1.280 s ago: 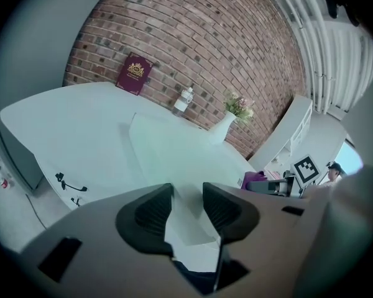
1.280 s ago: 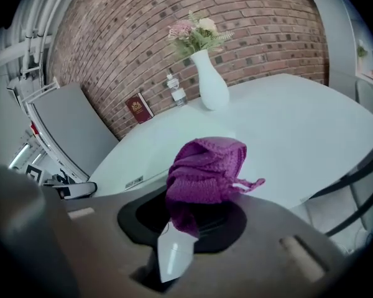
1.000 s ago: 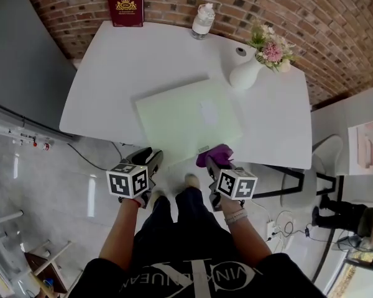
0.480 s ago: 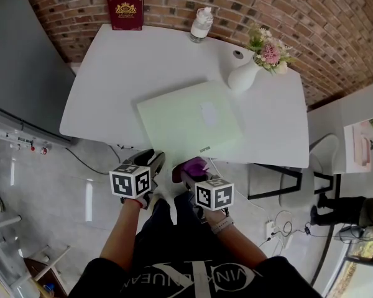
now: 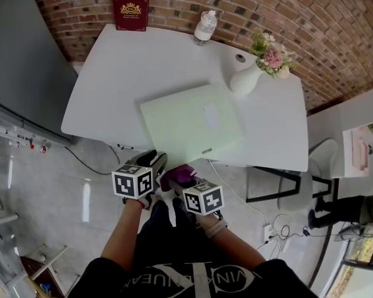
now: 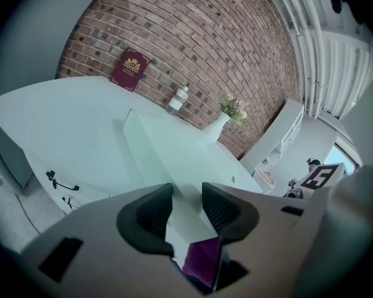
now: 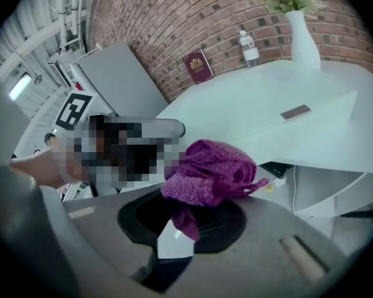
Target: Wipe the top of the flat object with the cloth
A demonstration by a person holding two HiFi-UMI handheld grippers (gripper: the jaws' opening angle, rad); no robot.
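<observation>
The right gripper (image 5: 176,182), clamped on the purple cloth (image 5: 180,172), has swung left from the flat object (image 5: 189,123) toward the left gripper (image 5: 155,161), which stays half-open and empty.

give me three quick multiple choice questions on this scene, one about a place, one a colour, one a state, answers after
1. Where is the red book?
A on the floor
B at the far edge of the table, by the brick wall
C on a chair

2. What colour is the cloth?
A yellow
B white
C purple

3. The right gripper is:
A open and empty
B shut on the cloth
C holding a cup

Answers: B, it stands upright beside the bricks; C, both views show it purple; B, the cloth bunches out of its closed jaws.
</observation>
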